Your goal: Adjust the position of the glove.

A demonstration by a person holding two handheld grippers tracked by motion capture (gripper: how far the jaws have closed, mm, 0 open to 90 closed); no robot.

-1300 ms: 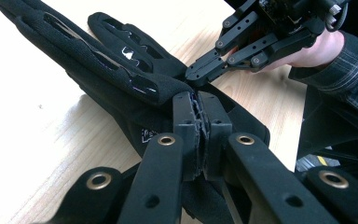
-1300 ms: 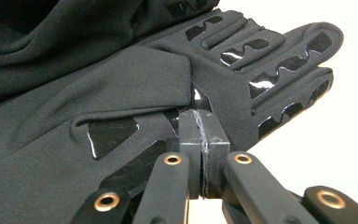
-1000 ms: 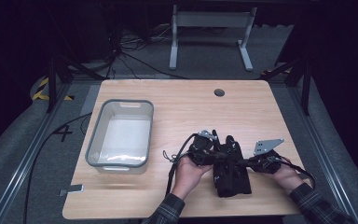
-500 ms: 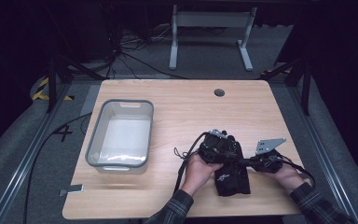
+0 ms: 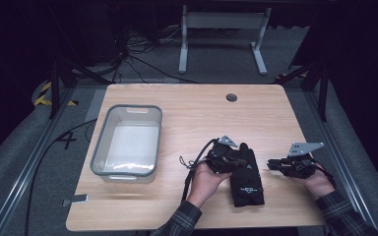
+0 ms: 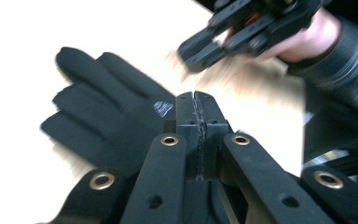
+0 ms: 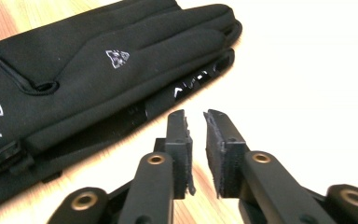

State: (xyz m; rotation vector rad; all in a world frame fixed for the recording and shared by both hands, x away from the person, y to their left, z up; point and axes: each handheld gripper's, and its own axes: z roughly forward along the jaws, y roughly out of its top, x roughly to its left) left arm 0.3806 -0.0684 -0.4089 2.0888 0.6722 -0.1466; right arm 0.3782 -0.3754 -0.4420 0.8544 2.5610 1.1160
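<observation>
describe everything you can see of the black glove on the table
The black fabric glove looks like a soft, smooth stretch material. It lies flat on the light wooden table, fingers pointing away from the person. It carries a small white logo on the back and white lettering reading ABSOLDIER near the cuff, with a small buckle-like tab there. A second black layer with white print shows under its edge. The left claw, shut, sits at its fingers; contact is unclear. The right claw, slightly open, is apart from it.

A clear plastic bin (image 5: 126,142) sits on the wooden table (image 5: 192,105), left side.
</observation>
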